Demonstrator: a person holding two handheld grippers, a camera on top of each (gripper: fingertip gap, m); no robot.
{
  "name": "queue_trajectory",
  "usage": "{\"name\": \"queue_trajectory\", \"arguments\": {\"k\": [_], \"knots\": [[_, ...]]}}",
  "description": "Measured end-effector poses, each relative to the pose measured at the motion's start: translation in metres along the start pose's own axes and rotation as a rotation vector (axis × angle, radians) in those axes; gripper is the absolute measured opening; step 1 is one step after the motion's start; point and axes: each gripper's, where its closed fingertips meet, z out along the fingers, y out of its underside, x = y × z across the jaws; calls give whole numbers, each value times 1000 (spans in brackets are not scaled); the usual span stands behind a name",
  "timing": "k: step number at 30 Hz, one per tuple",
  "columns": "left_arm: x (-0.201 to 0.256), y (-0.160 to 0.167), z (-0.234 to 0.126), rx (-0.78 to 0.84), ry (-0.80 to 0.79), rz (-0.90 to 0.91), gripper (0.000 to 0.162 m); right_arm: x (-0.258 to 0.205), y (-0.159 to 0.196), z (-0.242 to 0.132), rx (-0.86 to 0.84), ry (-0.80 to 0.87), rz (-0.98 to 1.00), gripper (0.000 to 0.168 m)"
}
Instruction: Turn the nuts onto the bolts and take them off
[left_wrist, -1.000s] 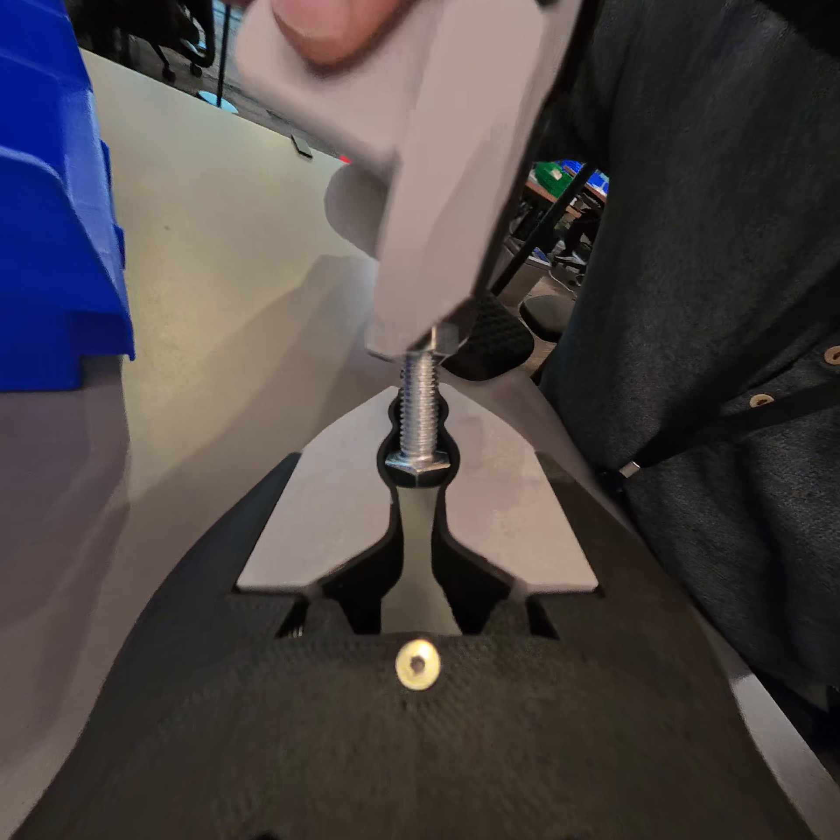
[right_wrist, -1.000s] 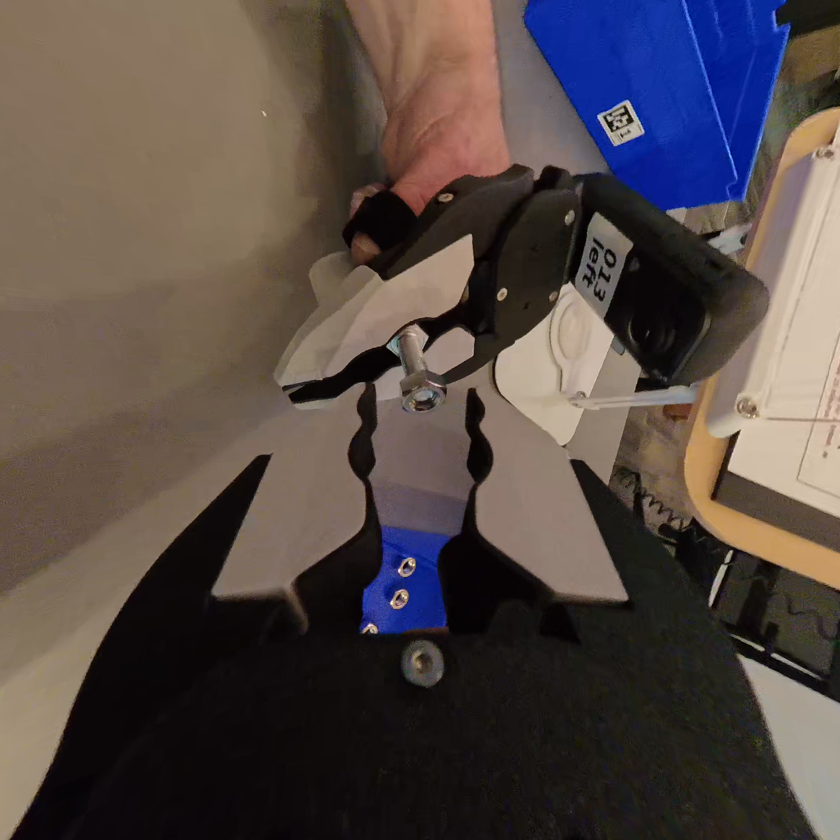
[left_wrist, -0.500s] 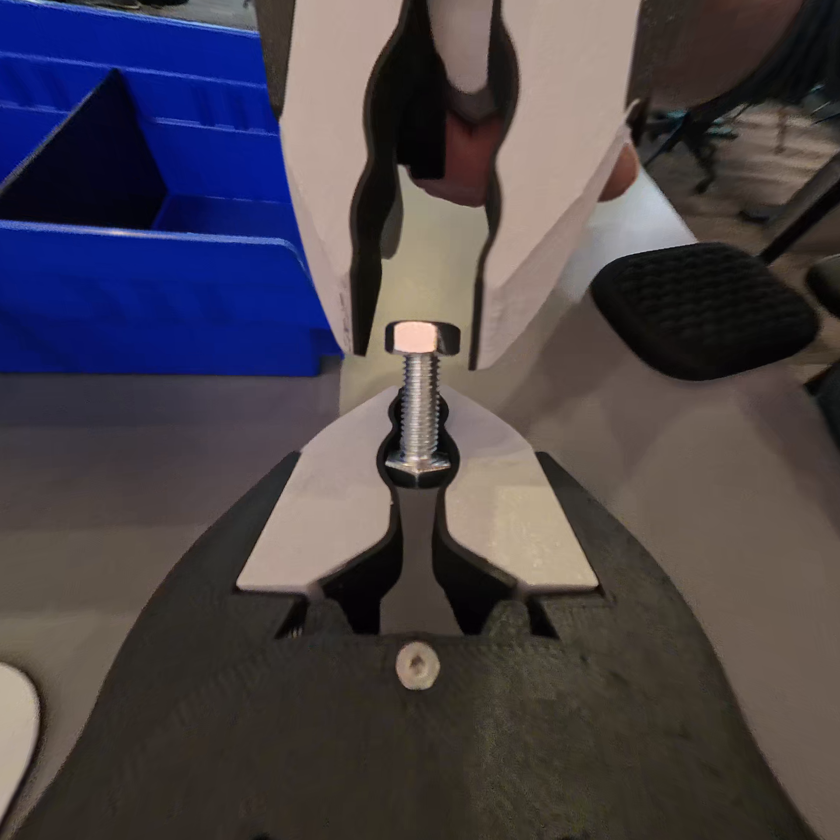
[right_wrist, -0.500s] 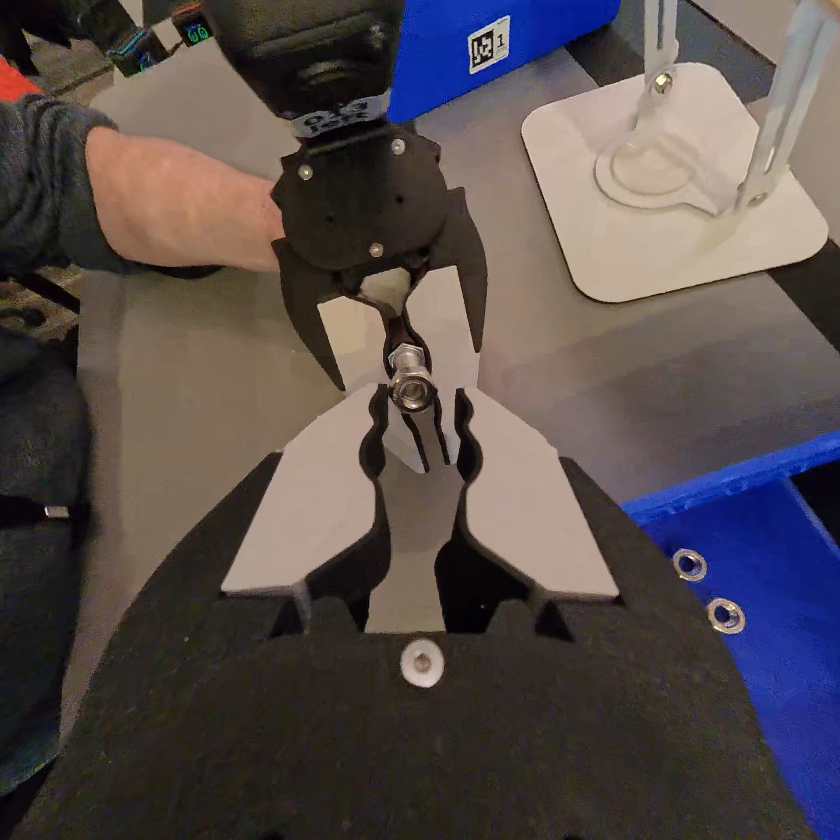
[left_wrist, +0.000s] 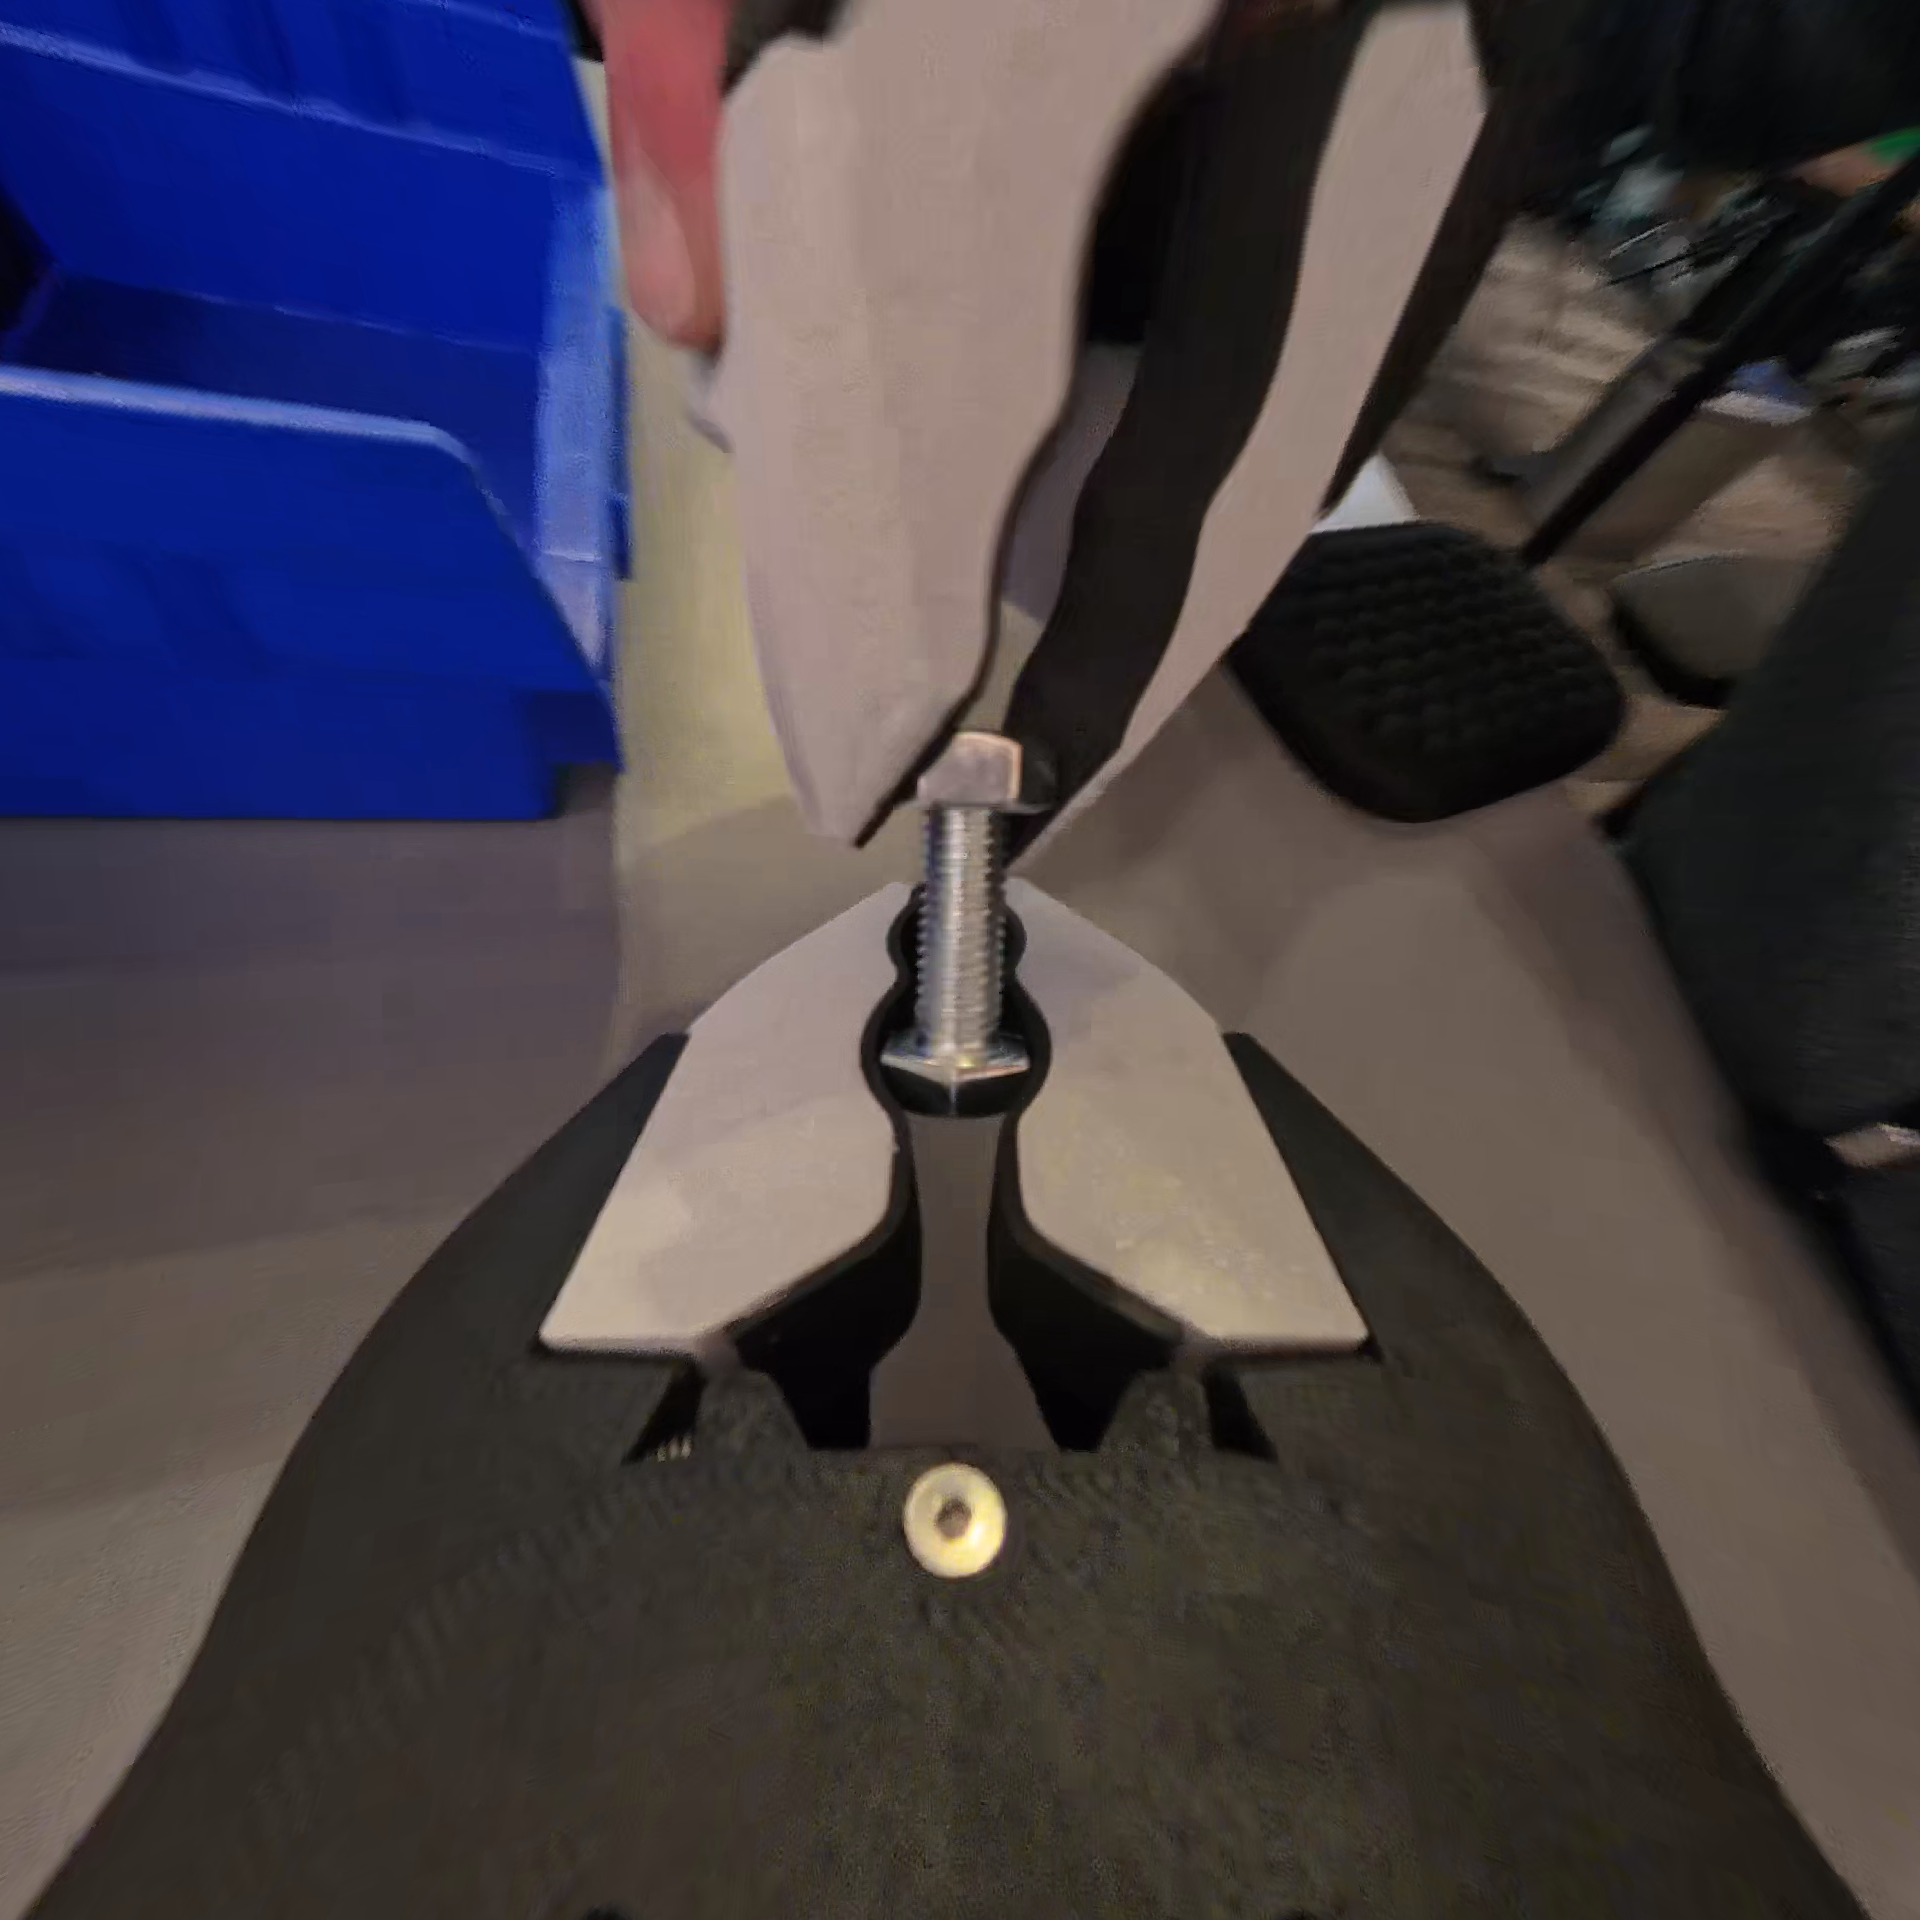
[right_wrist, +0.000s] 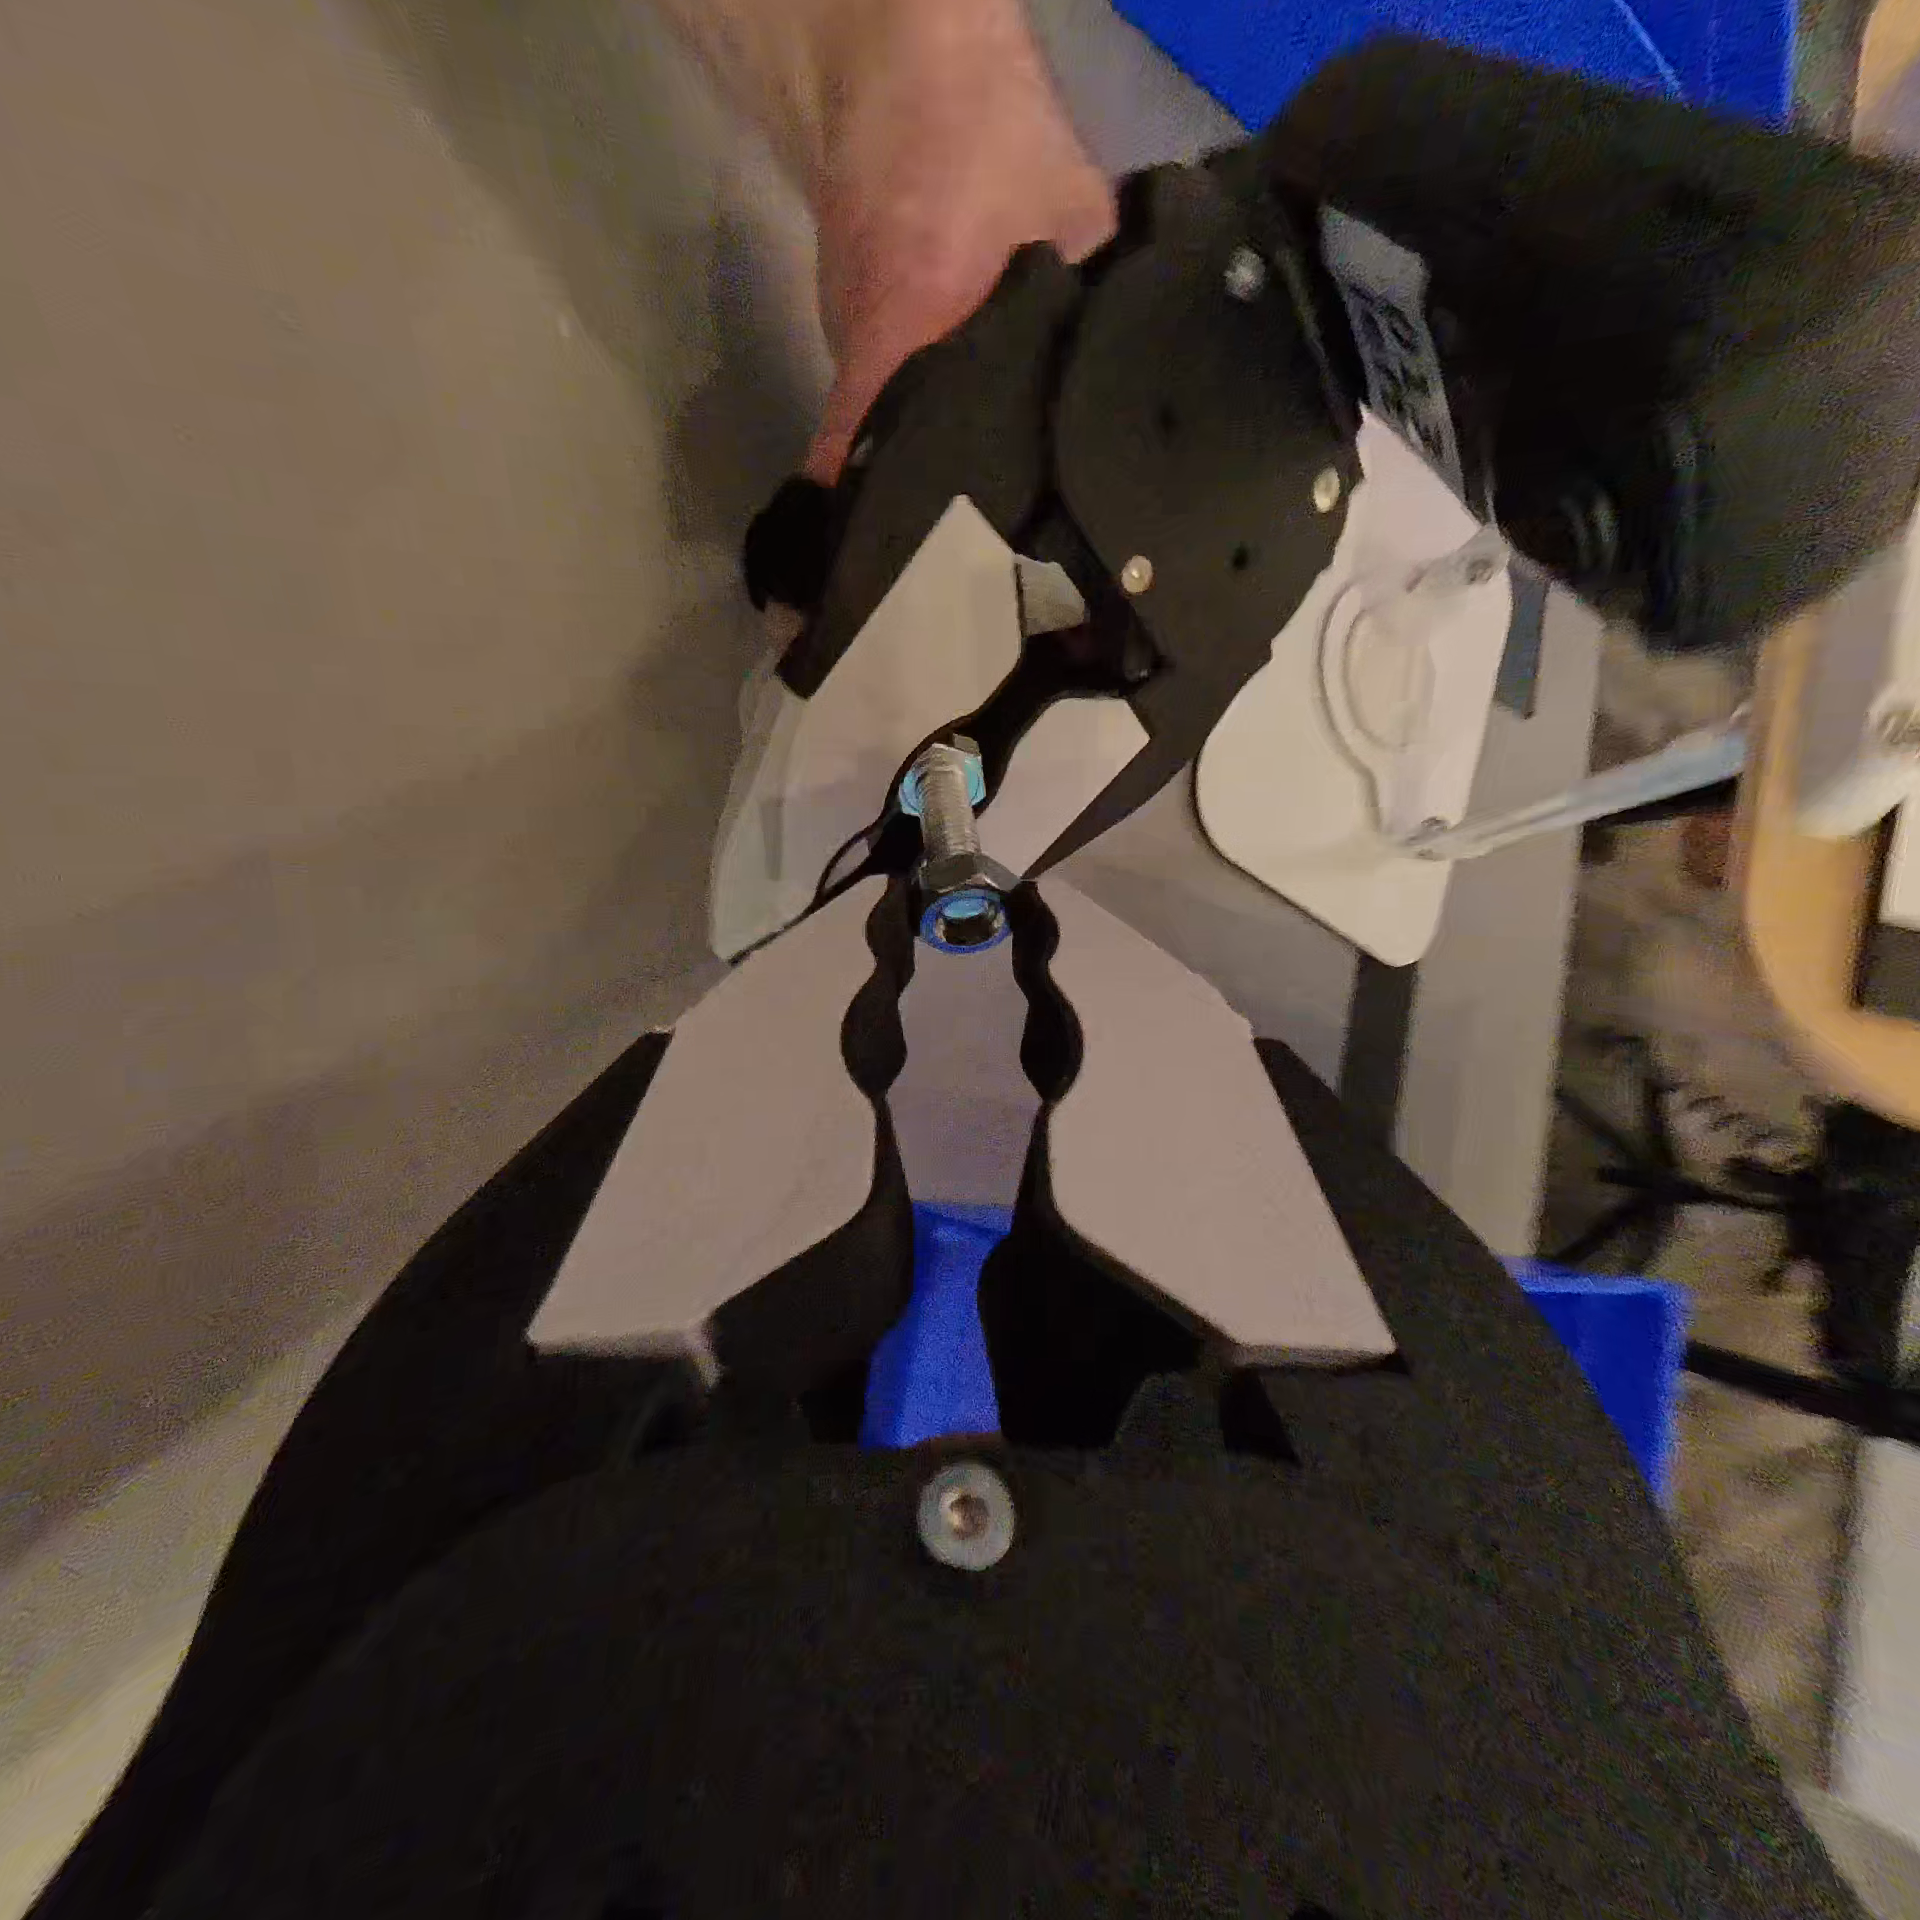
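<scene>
A silver bolt (left_wrist: 961, 956) lies along my left gripper (left_wrist: 961, 914), which is shut on its shaft, with the hex head (left_wrist: 956, 1081) sitting in the jaws' notch. A hex nut (left_wrist: 971, 774) sits on the far end of the thread. My right gripper (left_wrist: 951, 821) comes in from above, tilted, and its two fingertips pinch the nut. In the right wrist view the nut (right_wrist: 961, 914) faces me between the tips of my right gripper (right_wrist: 961, 899), with the bolt (right_wrist: 945, 821) running back into the left gripper (right_wrist: 883, 862), which a hand (right_wrist: 914, 187) holds.
A blue bin (left_wrist: 260, 520) stands on the grey table (left_wrist: 260, 1039) at the left. A black padded chair seat (left_wrist: 1423, 665) is beyond the table edge at the right. The right wrist view shows a white stand base (right_wrist: 1351, 779) and part of a blue bin (right_wrist: 1579, 1351).
Half a second ago the right gripper's jaws stood open, square around the nut. Now it is rolled to a tilt and closed on the nut. The left gripper still holds the bolt.
</scene>
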Motion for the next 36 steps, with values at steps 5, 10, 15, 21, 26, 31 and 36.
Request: {"name": "queue_trajectory", "arguments": {"k": [5,10,15,21,26,31,36], "knots": [[17,-2,-1,46,175,-81,9,4,-3,-2,-116,100,-401,18],[14,-5,-5,77,180,-96,9,10,-5,-1,-129,138,-407,19],[-2,-6,-9,83,63,-70,9,14,1,-5,-86,109,-166,38],[-27,-7,-10,44,-195,40,9,13,-4,-7,118,-59,446,36],[-36,-8,-9,19,-317,94,9,13,-2,0,192,-134,723,25],[-38,-6,-9,1,-349,116,9,12,2,4,202,-138,736,19],[-26,-1,-4,-22,-235,93,10,5,4,6,95,-91,424,19]]}}
